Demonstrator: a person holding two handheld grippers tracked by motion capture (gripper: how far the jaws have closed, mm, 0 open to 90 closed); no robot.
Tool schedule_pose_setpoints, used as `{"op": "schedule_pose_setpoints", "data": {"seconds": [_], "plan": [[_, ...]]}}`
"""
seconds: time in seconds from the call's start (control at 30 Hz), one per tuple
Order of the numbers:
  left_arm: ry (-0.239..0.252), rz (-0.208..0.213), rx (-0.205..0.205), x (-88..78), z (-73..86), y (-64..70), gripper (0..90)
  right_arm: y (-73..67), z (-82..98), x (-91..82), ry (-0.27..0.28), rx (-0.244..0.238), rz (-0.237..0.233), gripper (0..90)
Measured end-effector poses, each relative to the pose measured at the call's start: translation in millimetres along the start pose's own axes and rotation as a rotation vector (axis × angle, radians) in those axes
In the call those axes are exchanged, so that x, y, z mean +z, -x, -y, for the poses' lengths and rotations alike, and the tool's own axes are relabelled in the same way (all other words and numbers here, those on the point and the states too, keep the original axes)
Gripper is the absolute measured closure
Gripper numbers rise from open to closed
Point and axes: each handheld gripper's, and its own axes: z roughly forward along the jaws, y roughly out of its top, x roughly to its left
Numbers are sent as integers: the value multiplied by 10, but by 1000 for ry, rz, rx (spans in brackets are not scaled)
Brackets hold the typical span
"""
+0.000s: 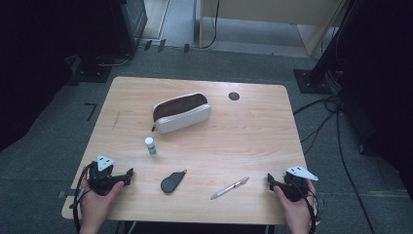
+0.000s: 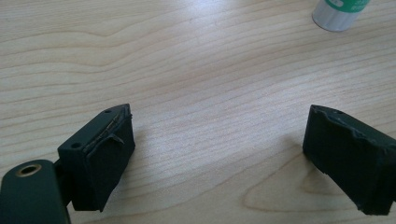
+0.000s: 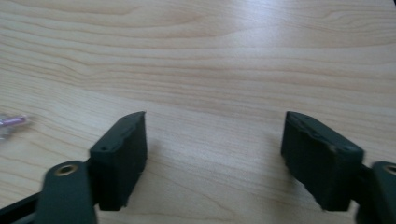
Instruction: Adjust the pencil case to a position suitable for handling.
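Both grippers gape empty at the table's [image 1: 253, 126] lower corners. Clear slim pen [image 1: 229, 187] lies lower centre, left of right gripper [image 1: 272, 181], long axis slanting up-right; we're nearer than left gripper [image 1: 127, 175].

Worktop [image 1: 253, 136]: pale wood grain. Pouch [image 1: 181, 112]: white shell, brown inside. Small bottle [image 1: 151, 146]: white, green label. Flat oval case [image 1: 171, 183]: dark grey. Pen [image 1: 229, 187]: silvery. Left gripper [image 1: 127, 174] and right gripper [image 1: 269, 180]: black, grey plates.
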Motion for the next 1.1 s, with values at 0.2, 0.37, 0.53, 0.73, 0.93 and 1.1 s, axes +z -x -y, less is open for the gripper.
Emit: {"op": "schedule_pose_setpoints", "data": {"seconds": [0.2,0.37,0.53,0.73,0.93,1.1], "plan": [[-2,-2,2,-2,0,-2,90,-177,-305,-44,90,-86,-71,319],[-1,-1,0,0,0,0,90,-435,-765,1,157,-195,-171,356],[0,-1,0,0,0,1,91,-732,-1199,222,162,-299,-283,336],[-1,4,6,-1,0,3,92,-1070,-1547,554,121,-368,-364,346],[0,4,8,0,1,3,92,-1287,-1746,888,99,-431,-407,322],[0,4,7,0,0,3,92,-1412,-1868,1118,117,-484,-391,320]]}}
